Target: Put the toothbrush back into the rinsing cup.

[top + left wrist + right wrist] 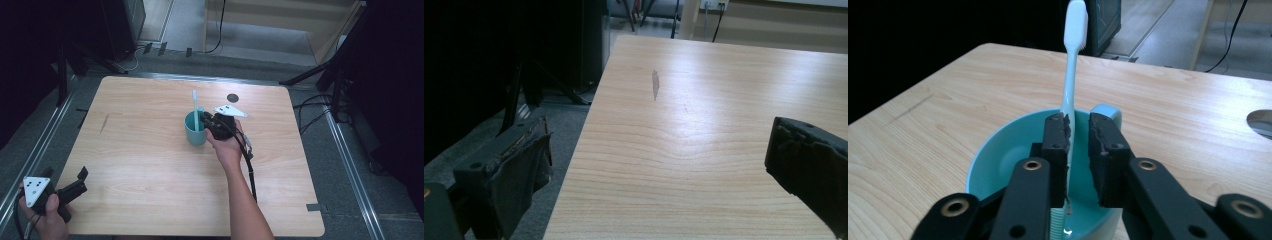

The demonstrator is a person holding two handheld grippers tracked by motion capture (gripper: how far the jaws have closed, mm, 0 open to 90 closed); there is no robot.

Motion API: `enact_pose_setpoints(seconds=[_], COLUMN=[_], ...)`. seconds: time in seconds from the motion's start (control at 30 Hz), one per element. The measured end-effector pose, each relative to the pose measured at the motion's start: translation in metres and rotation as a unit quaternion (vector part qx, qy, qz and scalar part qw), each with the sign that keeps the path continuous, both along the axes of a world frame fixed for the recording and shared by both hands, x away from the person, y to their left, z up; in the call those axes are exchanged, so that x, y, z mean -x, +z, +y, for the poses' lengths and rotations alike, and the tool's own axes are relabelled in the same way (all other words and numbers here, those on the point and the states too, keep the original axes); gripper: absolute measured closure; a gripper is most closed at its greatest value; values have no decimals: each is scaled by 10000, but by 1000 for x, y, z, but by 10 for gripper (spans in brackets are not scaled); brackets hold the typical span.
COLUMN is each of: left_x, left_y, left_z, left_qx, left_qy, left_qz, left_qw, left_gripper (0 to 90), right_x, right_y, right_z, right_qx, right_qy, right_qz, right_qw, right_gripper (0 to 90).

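At the near left corner of the tabletop, the left hand-held gripper waits with its jaws spread wide apart and nothing between them; in the left gripper view they frame only bare wood, half over the table edge, which suggests this hand is parked out of the way while the other works. Toward the middle stands a teal cup, upright on the wood, and a pale toothbrush stands in it with its head up and its handle down inside, leaning slightly against the rim. The right hand-held gripper comes at the cup from its right side. In the right gripper view its jaws sit over the cup's mouth with the toothbrush handle running up between them; the left pad seems to touch the handle while a narrow gap remains at the other pad, so the jaws look nearly together around it rather than firmly clamped. Holding low on the handle, just above the rim, would keep the brush steady and upright.
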State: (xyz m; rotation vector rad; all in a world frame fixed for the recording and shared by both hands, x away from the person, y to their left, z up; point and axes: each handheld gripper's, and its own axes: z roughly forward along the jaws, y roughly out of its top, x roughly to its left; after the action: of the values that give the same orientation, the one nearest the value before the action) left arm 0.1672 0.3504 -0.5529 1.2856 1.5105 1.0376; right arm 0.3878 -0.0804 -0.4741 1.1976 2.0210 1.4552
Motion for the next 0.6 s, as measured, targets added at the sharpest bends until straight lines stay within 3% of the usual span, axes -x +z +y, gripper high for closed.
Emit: enact_pose_setpoints(seconds=[0.03, 0.1, 0.3, 0.33, 0.47, 0.6], left_x=[0, 0, 0, 0, 0, 0], left_y=[0, 0, 0, 0, 0, 0], left_z=[0, 0, 0, 0, 0, 0], left_qx=[-8, -15, 2, -19, -34, 2], left_qy=[-1, -2, -23, -35, -55, -54], left_qz=[-3, -4, -11, -5, -25, -26], left_qw=[10000, 10000, 10000, 10000, 10000, 10000], left_gripper=[0, 0, 0, 0, 0, 0], right_x=[1, 2, 7, 10, 15, 21], right_y=[3, 5, 8, 8, 5, 3], right_z=[-6, -12, -35, -44, -58, -69], right_qx=[-39, -55, 20, 109, 328, 381], right_qy=[-67, -140, -392, -540, -774, -942], right_qz=[-27, -19, -84, 23, 76, 100], right_qw=[10000, 9999, 9992, 9985, 9964, 9948], right_gripper=[663, 579, 428, 332, 174, 87])
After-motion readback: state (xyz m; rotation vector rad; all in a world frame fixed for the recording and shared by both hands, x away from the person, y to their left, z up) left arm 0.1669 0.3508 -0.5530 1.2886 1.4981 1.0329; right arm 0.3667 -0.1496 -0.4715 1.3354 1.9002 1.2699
